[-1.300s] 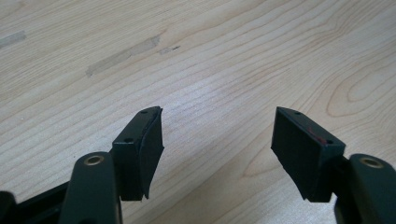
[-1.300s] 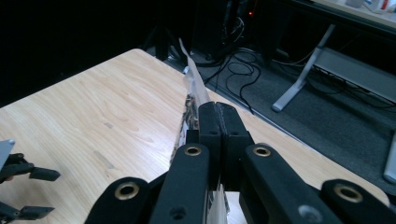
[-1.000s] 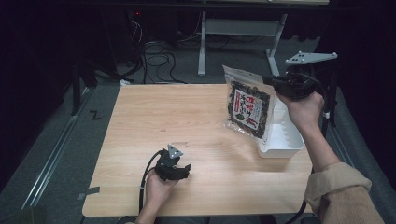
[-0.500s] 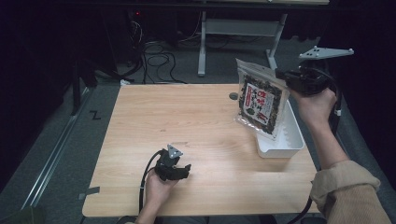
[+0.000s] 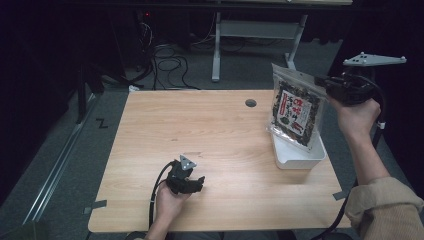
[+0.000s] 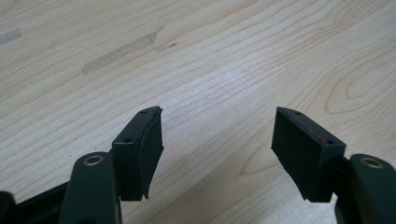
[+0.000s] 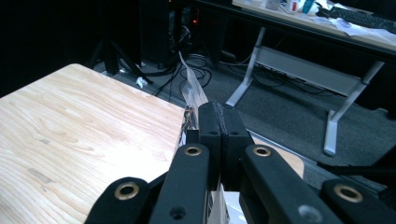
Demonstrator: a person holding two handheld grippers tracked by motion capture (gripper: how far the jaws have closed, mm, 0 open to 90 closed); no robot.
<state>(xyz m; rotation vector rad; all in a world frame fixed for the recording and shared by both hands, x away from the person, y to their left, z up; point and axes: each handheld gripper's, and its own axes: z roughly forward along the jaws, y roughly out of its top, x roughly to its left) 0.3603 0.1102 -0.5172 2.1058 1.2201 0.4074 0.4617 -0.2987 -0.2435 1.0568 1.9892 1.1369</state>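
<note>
With the right gripper (image 5: 325,84) pinched tight on the top edge of the dried-seaweed packet (image 5: 295,111), which hangs below its jaws over the white tray (image 5: 300,159), lower it straight in, while the left gripper (image 6: 219,149), part-open and empty, rests on the table (image 5: 210,130).

Evenly lit from overhead — surface (image 5: 215,145) bright, surroundings near black. Soft shadows beneath fingers (image 6: 144,149) in left gripper view. Slight softness, mild compression blur — no glare.
</note>
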